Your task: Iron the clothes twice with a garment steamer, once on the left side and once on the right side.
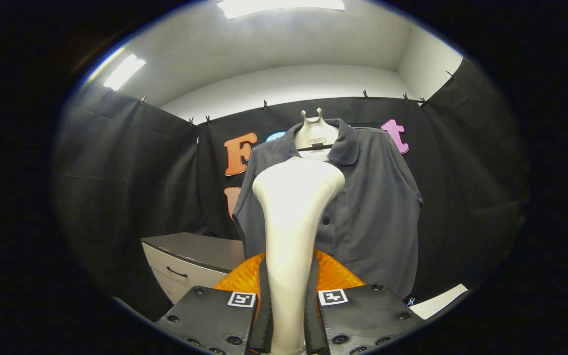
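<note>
A booth hung with black cloth (116,172) closes in the scene under a white ceiling, where two light panels (280,6) glow overhead. Against the back wall, a dark grey polo shirt (372,207) hangs on a pale hanger form (316,133), collar open, placket buttons showing, its hem dropping toward a white sheet (439,301) low beside it. The fabric looks soft and light and would likely sway or bunch under a hard push, so it seems to call for gentle passes down each side. To one side of the shirt and lower, a grey-topped surface (193,249) with a white drawer front and a dark handle stands near the cloth wall.

Nearest of all, the garment steamer (294,207) rises between the fingers of the hand-held gripper (288,320), its cream head standing upright in front of the shirt's chest; how near it is to the fabric cannot be told. The fingers are drawn in on its slender handle, one pressing on each side. The smooth, rigid plastic looks slippery, and the wide head probably makes it top-heavy, so a low grip on the narrow neck, as here, seems the sound place to hold. An orange translucent body (336,273) bulges behind the handle.
</note>
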A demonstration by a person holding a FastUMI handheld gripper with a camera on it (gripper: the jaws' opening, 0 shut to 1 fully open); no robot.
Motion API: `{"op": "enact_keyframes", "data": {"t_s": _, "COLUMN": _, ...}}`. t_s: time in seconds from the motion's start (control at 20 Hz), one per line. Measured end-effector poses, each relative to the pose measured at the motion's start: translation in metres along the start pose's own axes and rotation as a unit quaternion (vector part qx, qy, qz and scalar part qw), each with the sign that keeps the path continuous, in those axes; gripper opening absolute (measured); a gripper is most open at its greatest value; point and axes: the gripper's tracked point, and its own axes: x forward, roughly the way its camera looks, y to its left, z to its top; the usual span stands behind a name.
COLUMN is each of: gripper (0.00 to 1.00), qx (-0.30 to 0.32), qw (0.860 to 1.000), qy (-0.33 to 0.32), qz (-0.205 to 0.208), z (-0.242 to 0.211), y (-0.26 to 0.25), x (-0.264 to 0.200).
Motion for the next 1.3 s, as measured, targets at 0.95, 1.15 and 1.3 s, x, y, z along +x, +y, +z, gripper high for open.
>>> {"op": "enact_keyframes", "data": {"t_s": 0.95, "gripper": 0.32, "qx": 0.012, "qw": 0.999, "qy": 0.044, "qz": -0.004, "z": -0.052, "y": 0.023, "x": 0.128}}
{"op": "enact_keyframes", "data": {"t_s": 1.15, "gripper": 0.32, "qx": 0.001, "qw": 0.999, "qy": 0.049, "qz": -0.014, "z": -0.060, "y": 0.019, "x": 0.137}}
{"op": "enact_keyframes", "data": {"t_s": 1.3, "gripper": 0.32, "qx": 0.007, "qw": 0.998, "qy": 0.062, "qz": -0.021, "z": -0.076, "y": 0.015, "x": 0.131}}
